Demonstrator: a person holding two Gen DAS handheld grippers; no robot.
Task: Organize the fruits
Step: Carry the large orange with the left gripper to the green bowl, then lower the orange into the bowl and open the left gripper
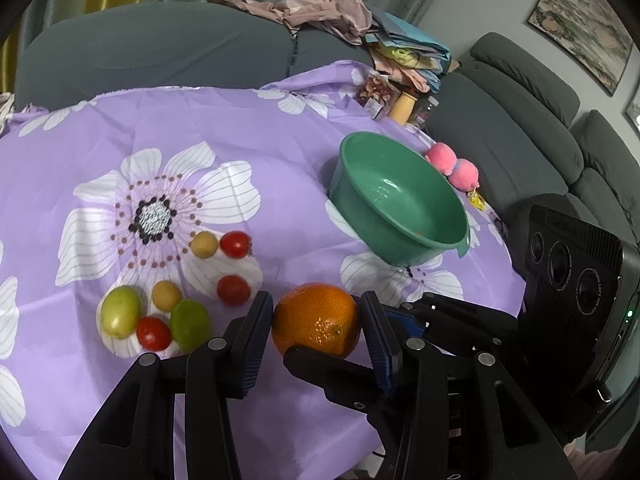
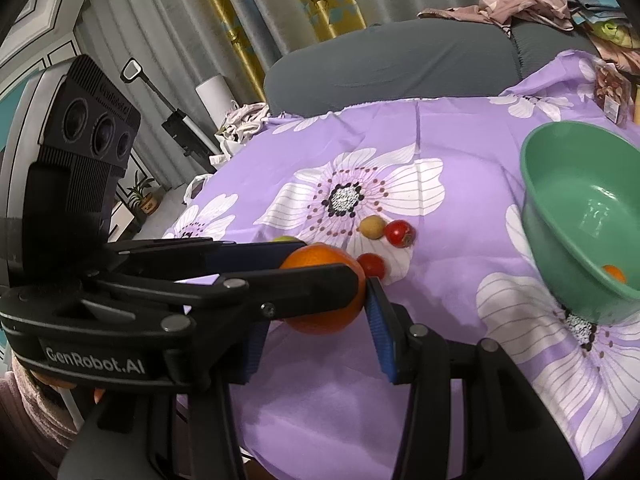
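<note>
An orange (image 1: 316, 319) sits between the fingers of my left gripper (image 1: 318, 322), which is shut on it just above the purple flowered tablecloth (image 1: 200, 128). My right gripper (image 2: 316, 340) is open; the left gripper crosses in front of it with the orange (image 2: 324, 292). The right gripper's fingers (image 1: 320, 364) show under the orange in the left wrist view. A green bowl (image 1: 400, 196) stands to the right; the right wrist view shows the bowl (image 2: 560, 216) with something small and orange inside. Small fruits (image 1: 160, 312) lie to the left: red, yellow and green ones.
Two red fruits (image 1: 235, 244) and a yellow one (image 1: 204, 244) lie near the printed flower. A pink plush toy (image 1: 452, 166), a bottle (image 1: 402, 108) and a snack bag (image 1: 374, 92) stand at the table's far right. A grey sofa (image 1: 520, 120) surrounds the table.
</note>
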